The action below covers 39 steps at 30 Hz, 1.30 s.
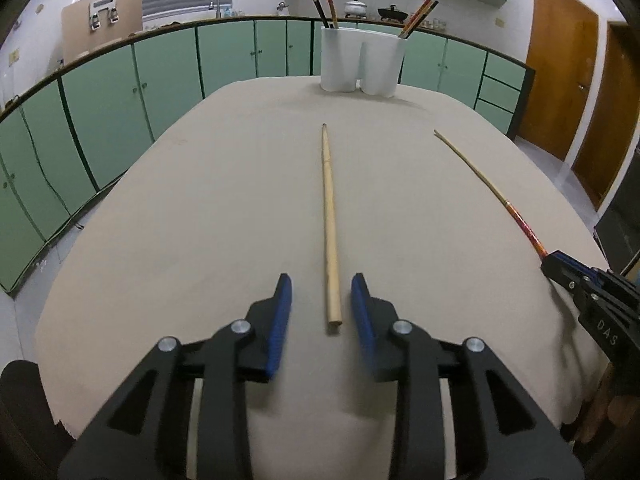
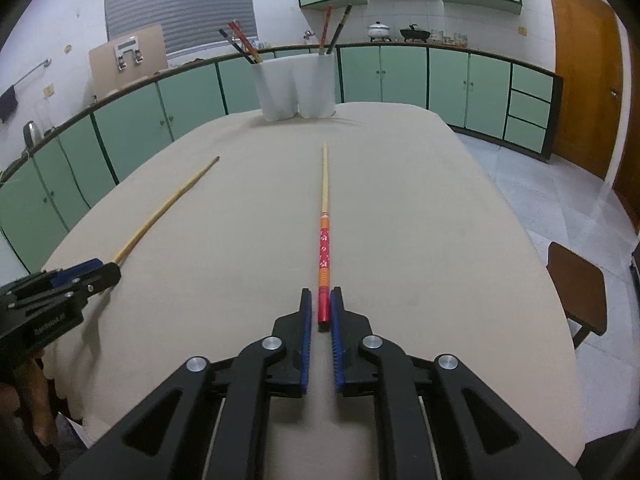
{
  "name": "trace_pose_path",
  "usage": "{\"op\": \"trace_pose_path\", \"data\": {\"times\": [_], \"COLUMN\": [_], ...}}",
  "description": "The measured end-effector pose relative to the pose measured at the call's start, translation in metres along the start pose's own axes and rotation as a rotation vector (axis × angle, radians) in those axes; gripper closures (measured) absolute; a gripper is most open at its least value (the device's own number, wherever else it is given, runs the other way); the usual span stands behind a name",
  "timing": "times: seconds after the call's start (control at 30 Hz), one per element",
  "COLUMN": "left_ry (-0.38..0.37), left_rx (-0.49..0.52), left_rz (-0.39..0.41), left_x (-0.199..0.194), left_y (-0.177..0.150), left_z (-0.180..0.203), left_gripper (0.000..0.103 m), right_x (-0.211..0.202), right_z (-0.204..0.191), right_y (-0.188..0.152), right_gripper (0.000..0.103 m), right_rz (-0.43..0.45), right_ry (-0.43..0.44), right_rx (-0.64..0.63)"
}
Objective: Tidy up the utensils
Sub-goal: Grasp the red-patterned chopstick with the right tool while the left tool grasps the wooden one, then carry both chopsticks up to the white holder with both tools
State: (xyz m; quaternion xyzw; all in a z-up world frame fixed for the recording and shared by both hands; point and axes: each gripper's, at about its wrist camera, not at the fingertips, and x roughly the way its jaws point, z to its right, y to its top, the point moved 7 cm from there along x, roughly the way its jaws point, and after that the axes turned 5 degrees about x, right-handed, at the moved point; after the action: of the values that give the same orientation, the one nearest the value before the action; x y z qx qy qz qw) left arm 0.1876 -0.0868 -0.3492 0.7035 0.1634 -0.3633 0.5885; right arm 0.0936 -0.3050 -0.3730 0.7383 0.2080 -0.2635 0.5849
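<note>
A plain bamboo chopstick [image 1: 329, 220] lies on the beige table, its near end between the open fingers of my left gripper [image 1: 322, 292], untouched. It also shows in the right wrist view [image 2: 168, 210]. A chopstick with a red and orange patterned handle [image 2: 324, 248] lies lengthwise; my right gripper [image 2: 321, 300] is closed around its handle end, fingers touching or nearly touching it. It shows at the right in the left wrist view [image 1: 492, 190]. A white two-compartment holder [image 1: 362, 60] [image 2: 296, 88] stands at the far table edge with chopsticks in both compartments.
Green cabinets [image 1: 168, 80] run along the far wall behind the table. A brown stool [image 2: 576, 284] stands on the tiled floor at the table's right. The table's front edge [image 1: 56, 420] is close under my grippers.
</note>
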Motion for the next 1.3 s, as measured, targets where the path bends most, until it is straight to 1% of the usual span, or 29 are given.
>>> {"op": "trace_pose_path", "data": {"times": [0.03, 0.07, 0.1, 0.13, 0.2, 0.27, 0.37, 0.47, 0.53, 0.7, 0.87, 0.97, 1.07, 1.13, 1.3], "left_ry": [-0.009, -0.012, -0.013, -0.017, -0.034, -0.038, -0.047, -0.057, -0.069, -0.092, -0.110, -0.118, -0.141, -0.163, -0.188], "left_rx": [0.000, 0.001, 0.000, -0.005, -0.030, -0.044, -0.053, -0.066, -0.071, -0.050, -0.018, 0.015, 0.032, 0.027, 0.034], "left_rz": [0.002, 0.002, -0.001, -0.008, -0.028, -0.035, -0.038, -0.052, -0.057, -0.046, -0.039, -0.035, -0.057, -0.081, -0.104], "left_x": [0.002, 0.002, 0.000, 0.001, -0.001, -0.010, -0.033, -0.054, -0.063, -0.089, -0.105, -0.109, -0.102, -0.094, -0.085], "left_y": [0.002, 0.002, -0.001, 0.001, 0.005, 0.013, 0.027, 0.042, 0.053, 0.081, 0.108, 0.127, 0.141, 0.149, 0.177], "left_z": [0.000, 0.001, 0.000, 0.000, -0.002, -0.004, -0.007, -0.014, -0.019, -0.028, -0.033, -0.032, -0.031, -0.033, -0.037], "left_gripper": [0.074, 0.087, 0.097, 0.097, 0.097, 0.097, 0.097, 0.097, 0.097, 0.097, 0.097, 0.097, 0.097, 0.097, 0.097], "right_x": [0.000, 0.001, 0.001, 0.001, -0.003, -0.012, -0.036, -0.062, -0.081, -0.108, -0.107, -0.095, -0.085, -0.075, -0.055], "right_z": [-0.001, -0.001, -0.001, -0.001, 0.000, -0.001, -0.006, -0.012, -0.018, -0.030, -0.043, -0.051, -0.057, -0.061, -0.061], "right_y": [0.000, 0.000, 0.001, 0.002, 0.005, 0.011, 0.030, 0.050, 0.069, 0.117, 0.159, 0.179, 0.198, 0.210, 0.231], "right_gripper": [0.093, 0.093, 0.094, 0.097, 0.097, 0.097, 0.097, 0.097, 0.097, 0.097, 0.097, 0.097, 0.097, 0.097, 0.097], "right_rz": [0.000, -0.003, -0.009, -0.012, -0.019, -0.011, 0.019, 0.046, 0.070, 0.093, 0.079, 0.040, 0.032, 0.008, -0.051], "right_ry": [-0.001, 0.000, 0.000, -0.001, 0.005, 0.012, 0.020, 0.029, 0.032, 0.058, 0.087, 0.113, 0.114, 0.119, 0.123], "right_rx": [0.001, 0.004, 0.006, 0.009, 0.026, 0.030, 0.026, 0.001, -0.031, -0.071, -0.111, -0.130, -0.168, -0.184, -0.193]}}
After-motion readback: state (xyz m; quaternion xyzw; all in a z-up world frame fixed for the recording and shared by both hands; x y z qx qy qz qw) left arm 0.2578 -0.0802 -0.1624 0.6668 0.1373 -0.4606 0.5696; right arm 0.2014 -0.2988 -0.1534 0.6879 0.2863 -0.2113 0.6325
